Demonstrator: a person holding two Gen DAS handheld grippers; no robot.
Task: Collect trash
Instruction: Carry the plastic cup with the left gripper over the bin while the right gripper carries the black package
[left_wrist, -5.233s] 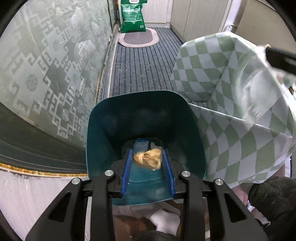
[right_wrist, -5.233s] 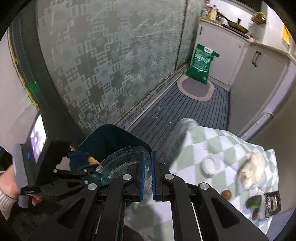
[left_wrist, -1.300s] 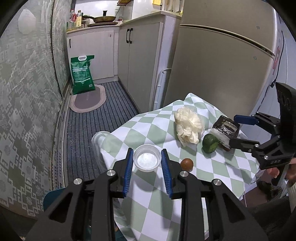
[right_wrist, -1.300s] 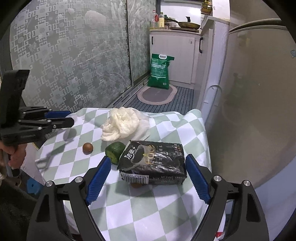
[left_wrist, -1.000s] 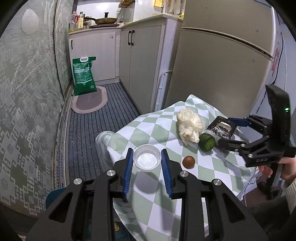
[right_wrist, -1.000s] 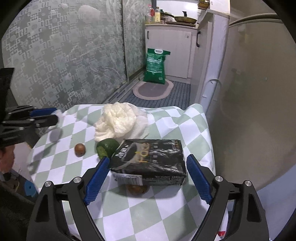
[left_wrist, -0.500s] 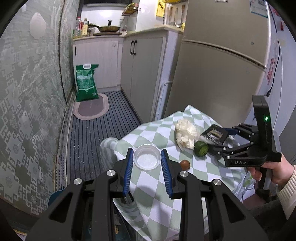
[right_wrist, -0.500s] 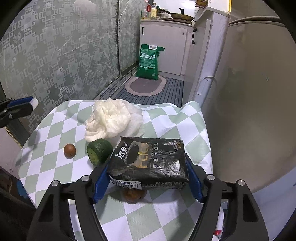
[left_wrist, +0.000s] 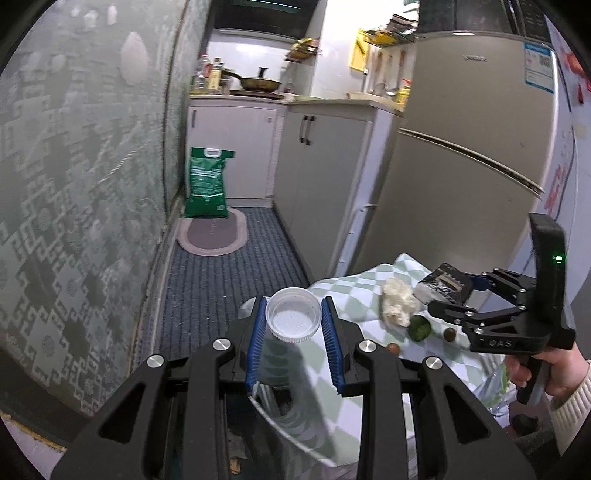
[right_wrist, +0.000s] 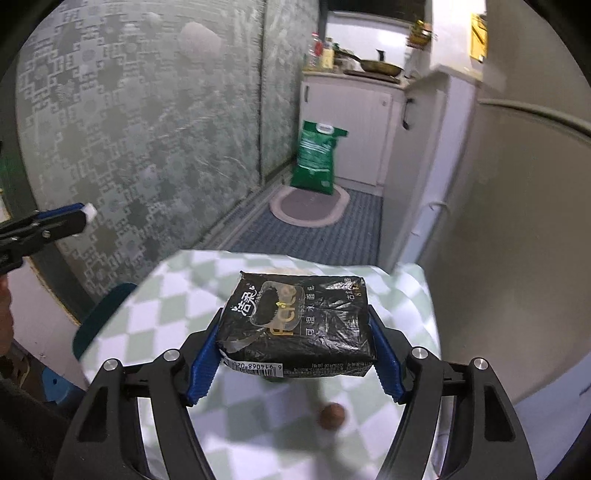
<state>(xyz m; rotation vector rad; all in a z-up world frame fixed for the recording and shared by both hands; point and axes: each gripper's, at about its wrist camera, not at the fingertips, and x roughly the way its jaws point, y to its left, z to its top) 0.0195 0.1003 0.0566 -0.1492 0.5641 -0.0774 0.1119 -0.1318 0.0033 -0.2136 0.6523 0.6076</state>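
My left gripper (left_wrist: 293, 306) is shut on a small round clear plastic cup (left_wrist: 293, 323), held up in front of the checked tablecloth (left_wrist: 369, 291). My right gripper (right_wrist: 295, 325) is shut on a black tissue packet (right_wrist: 299, 314), which hangs above the checked cloth (right_wrist: 177, 295). In the left wrist view, the right gripper (left_wrist: 452, 293) holds that packet (left_wrist: 445, 284) over the table's far side. Below it on the cloth lie a crumpled white tissue (left_wrist: 397, 306), a green fruit (left_wrist: 419, 328) and a small brown ball (left_wrist: 449, 334). Another brown ball (right_wrist: 332, 415) lies under the packet.
A teal bin (right_wrist: 99, 317) stands on the floor by the table's left edge. The left gripper (right_wrist: 79, 216) shows at the left of the right wrist view. A fridge (left_wrist: 461, 177) stands behind the table. A green bag (left_wrist: 207, 182) and an oval mat (left_wrist: 212, 236) are down the corridor.
The right gripper's jaws closed on the black packet and lifted it off the cloth. The left gripper rose and drew back from the table with the cup still held.
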